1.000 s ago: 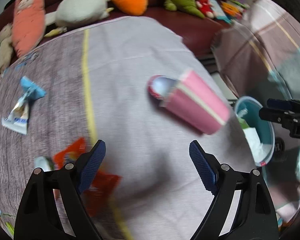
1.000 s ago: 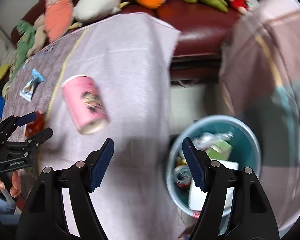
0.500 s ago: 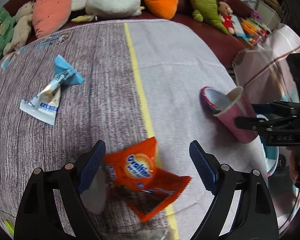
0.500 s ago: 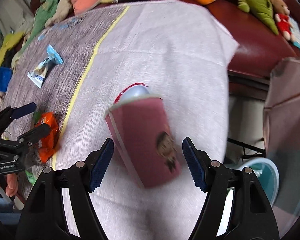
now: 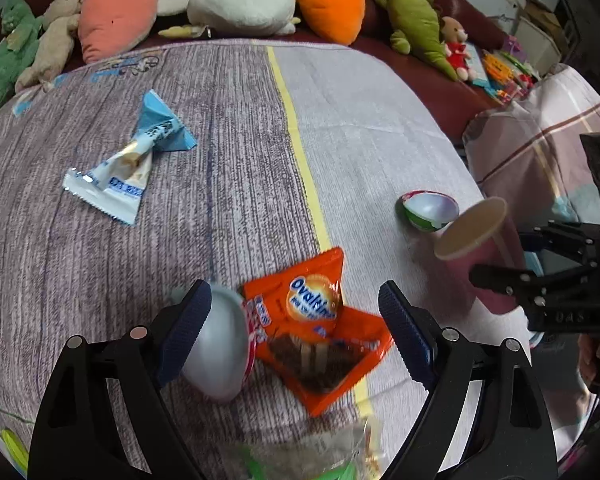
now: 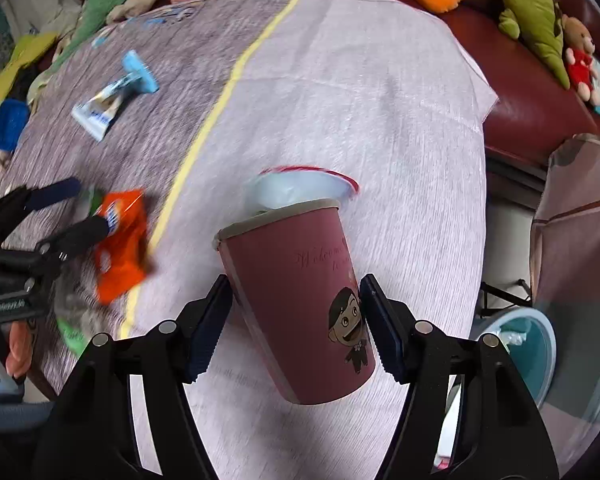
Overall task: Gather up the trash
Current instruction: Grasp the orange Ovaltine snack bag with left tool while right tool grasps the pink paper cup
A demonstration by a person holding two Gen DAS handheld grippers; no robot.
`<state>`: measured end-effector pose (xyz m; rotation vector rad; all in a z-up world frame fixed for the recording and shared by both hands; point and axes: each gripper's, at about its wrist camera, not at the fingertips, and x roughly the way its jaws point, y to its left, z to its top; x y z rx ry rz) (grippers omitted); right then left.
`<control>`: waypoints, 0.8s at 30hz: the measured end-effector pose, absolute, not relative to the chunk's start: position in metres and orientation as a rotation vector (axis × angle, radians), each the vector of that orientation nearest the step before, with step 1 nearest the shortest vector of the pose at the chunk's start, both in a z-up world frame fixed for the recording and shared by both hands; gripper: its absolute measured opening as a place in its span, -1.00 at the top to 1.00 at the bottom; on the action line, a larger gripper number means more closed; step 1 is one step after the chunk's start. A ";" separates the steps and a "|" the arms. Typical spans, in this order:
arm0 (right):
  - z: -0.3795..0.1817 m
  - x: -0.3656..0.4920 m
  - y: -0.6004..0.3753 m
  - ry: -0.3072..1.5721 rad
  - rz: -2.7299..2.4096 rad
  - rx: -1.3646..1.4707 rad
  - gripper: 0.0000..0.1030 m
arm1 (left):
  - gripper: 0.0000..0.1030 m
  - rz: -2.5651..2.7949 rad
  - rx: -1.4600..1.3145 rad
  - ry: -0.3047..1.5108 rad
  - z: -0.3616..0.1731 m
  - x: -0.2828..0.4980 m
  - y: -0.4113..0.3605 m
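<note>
**Between the right tongs, a pink cup; the left spread wide over a wrapper**

Nearest the right wrist camera, the right gripper has its two blue pads set against the sides of a pink paper cup, which tilts with its rim pointing away and a cartoon figure printed near its base. Whether the pads press it firmly cannot be told. Just beyond the cup's rim lies a small white foil lid with a red edge. To the right, below the table edge, sits a teal trash bin.

On the left, the left gripper stands wide apart and grips nothing. Between its fingers lies an orange Ovaltine wrapper, torn open, and a silvery round lid blurs against the left finger. Some clear, green-printed packaging lies nearest the camera.

Farther off on the left, a blue and white candy wrapper rests on the striped tablecloth. At the far edge, plush toys line a dark red sofa.
</note>
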<state>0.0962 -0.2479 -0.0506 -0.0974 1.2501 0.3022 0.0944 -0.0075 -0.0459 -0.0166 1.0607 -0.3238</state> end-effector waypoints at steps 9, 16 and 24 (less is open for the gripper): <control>-0.044 0.052 -0.253 1.240 0.295 -0.059 -0.22 | -0.67 -0.343 0.026 1.060 -0.049 0.061 -0.009; -0.045 0.040 -0.270 1.230 0.268 -0.007 -0.22 | -0.67 -0.316 0.034 1.134 -0.067 0.074 -0.032; -0.050 0.036 -0.286 1.217 0.266 0.037 -0.22 | -0.29 -0.234 0.033 1.173 -0.090 0.091 -0.047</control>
